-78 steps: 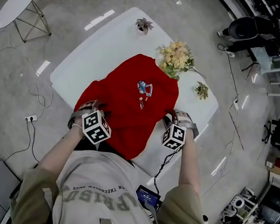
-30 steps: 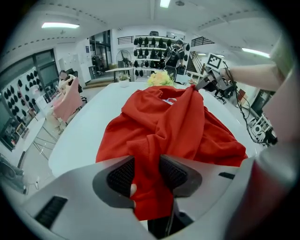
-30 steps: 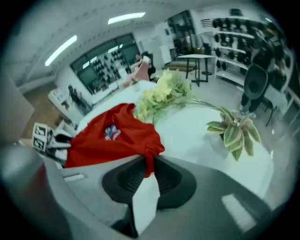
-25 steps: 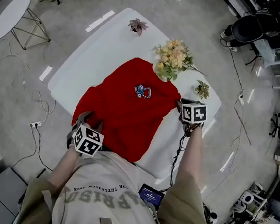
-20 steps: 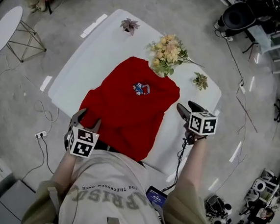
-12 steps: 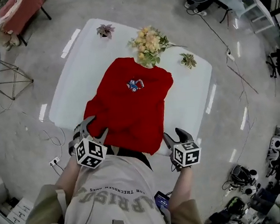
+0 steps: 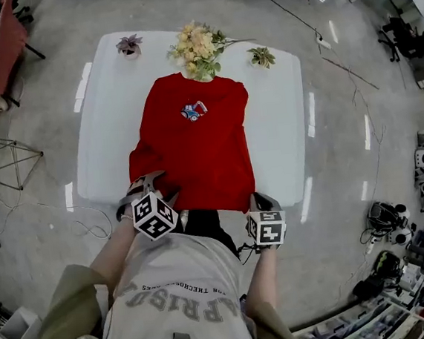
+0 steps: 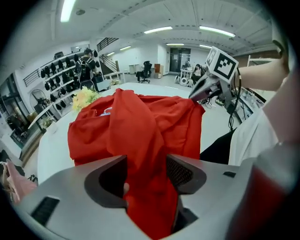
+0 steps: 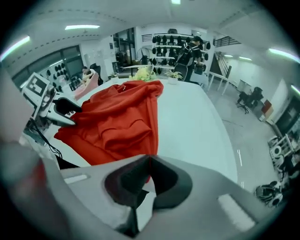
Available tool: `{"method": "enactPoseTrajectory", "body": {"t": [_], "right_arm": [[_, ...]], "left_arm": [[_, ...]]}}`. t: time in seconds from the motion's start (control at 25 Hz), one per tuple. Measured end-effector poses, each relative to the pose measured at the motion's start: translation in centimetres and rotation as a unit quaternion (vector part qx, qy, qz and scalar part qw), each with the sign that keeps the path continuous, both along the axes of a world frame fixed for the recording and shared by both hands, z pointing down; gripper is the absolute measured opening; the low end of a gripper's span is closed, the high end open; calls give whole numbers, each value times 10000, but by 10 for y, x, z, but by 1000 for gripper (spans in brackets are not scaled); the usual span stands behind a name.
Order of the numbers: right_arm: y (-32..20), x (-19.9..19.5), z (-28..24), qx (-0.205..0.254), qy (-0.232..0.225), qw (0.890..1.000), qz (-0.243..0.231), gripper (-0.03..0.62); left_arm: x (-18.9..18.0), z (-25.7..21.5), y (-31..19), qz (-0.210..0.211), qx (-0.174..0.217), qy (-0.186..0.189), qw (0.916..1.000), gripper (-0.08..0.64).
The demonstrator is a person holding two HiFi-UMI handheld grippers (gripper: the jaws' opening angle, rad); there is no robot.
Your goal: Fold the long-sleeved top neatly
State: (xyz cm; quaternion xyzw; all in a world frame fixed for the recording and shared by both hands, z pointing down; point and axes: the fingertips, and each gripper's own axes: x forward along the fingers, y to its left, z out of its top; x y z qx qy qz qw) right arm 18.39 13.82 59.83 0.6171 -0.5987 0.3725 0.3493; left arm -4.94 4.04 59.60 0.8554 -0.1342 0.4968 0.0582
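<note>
Camera set: one head view, two gripper views, one table.
Head view: above the person, facing steeply down, far enough off to take in the whole white table, the red top and the floor around. Left gripper view: low at the table's near edge, hard against the top, facing across toward the flowers. Right gripper view: same edge, opposite corner, facing likewise. Shared by all three: top, table, flowers.

The person's shirt print is too distorted to read
</note>
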Motion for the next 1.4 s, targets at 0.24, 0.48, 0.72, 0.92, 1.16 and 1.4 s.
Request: {"method": "enactPoseTrajectory", "body": {"t": [0.24, 0.48, 0.72, 0.92, 1.16, 1.4], "right_arm": [[17, 2, 12, -598, 200, 9979, -125, 37], [-77, 12, -44, 726, 37, 9965, -403, 101], [-119, 20, 16, -372, 898, 9862, -1342, 80], [-109, 69, 23, -748, 1145, 9834, -1194, 31], [-175, 71, -37, 557, -698, 9934, -721, 140], [-282, 71, -26, 757, -1465, 9822, -903, 239]], "left_arm": [[-5, 0, 5, 247, -168, -59, 9995, 259], [27, -27, -17, -55, -170, 677, 9975, 259], [35, 6, -17, 78, -604, 68, 9981, 272], [26, 5, -24, -207, -710, 139, 9972, 275], [8, -43, -102, -1002, -212, 660, 9926, 275], [3, -37, -235, -1211, 200, 305, 9920, 275]]}}
